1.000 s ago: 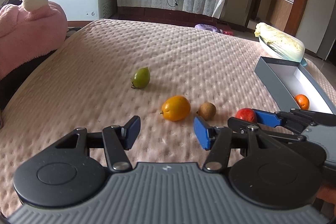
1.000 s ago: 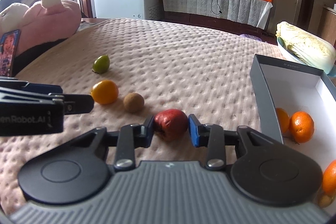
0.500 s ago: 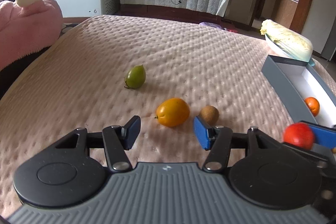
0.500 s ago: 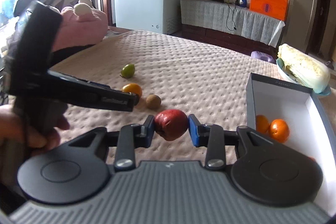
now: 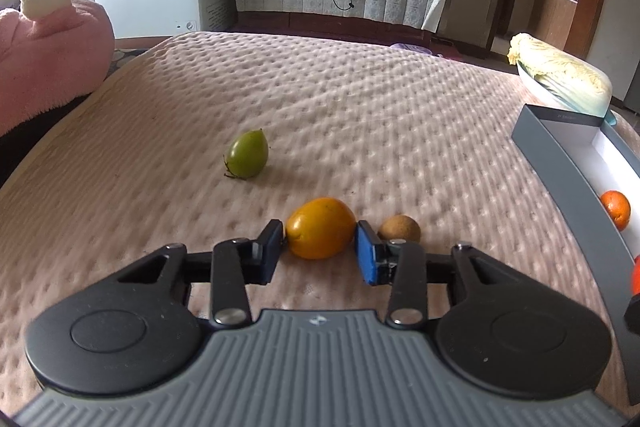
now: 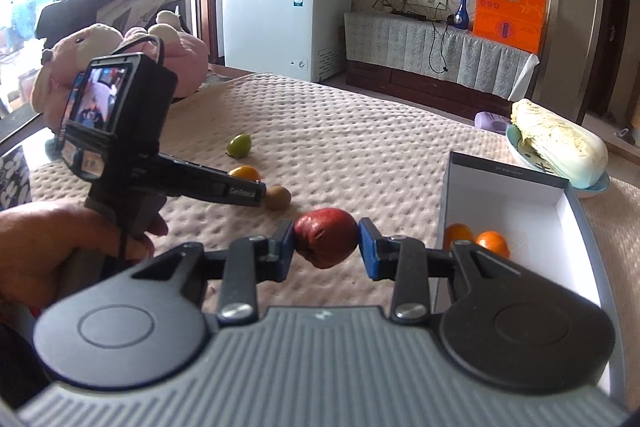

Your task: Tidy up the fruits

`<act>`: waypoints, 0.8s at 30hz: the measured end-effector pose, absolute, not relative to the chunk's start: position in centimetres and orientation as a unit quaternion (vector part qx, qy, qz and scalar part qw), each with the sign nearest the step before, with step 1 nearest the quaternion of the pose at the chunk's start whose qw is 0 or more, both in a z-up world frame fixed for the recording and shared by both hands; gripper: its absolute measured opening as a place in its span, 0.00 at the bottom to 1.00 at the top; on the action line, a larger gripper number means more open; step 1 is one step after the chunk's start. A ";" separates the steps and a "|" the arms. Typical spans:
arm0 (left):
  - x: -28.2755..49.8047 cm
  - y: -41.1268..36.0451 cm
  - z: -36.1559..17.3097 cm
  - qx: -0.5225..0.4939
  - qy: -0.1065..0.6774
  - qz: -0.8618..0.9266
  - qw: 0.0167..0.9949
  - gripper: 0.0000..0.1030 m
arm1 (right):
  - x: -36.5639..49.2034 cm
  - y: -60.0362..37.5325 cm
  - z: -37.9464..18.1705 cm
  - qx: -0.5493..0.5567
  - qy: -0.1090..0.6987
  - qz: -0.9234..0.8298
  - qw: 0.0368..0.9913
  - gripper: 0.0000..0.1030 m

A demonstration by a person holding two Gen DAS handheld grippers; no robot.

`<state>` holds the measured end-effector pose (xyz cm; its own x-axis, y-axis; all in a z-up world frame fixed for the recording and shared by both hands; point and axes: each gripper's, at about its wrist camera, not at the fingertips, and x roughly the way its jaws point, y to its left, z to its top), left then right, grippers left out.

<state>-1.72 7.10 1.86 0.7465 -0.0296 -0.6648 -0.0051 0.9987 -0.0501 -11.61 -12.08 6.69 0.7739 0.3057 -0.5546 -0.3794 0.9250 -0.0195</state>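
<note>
Smooth orange-yellow oval fruit (image 5: 321,228) lying on quilted beige bedspread (image 5: 360,115), long axis left-right, between left gripper (image 5: 320,247) pads, just closing, touching both sides. Wrinkled dark-red round fruit (image 6: 326,237) clamped aloft in right gripper (image 6: 326,247), left of white-lined grey box (image 6: 516,203).
</note>
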 end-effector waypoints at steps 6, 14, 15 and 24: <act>-2.1 7.4 2.6 -0.040 0.364 -0.005 0.931 0.43 | -12.1 -12.9 7.1 -0.065 0.277 0.178 0.942 0.36; -3.3 7.3 4.6 -0.030 0.353 0.004 0.935 0.43 | -12.7 -13.7 7.6 -0.063 0.273 0.174 0.944 0.36; -3.5 7.2 4.9 -0.028 0.353 0.003 0.935 0.43 | -12.8 -13.7 7.6 -0.062 0.273 0.174 0.944 0.36; -4.5 6.4 6.5 -0.024 0.347 -0.002 0.938 0.43 | -14.2 -13.8 8.3 -0.059 0.270 0.179 0.944 0.36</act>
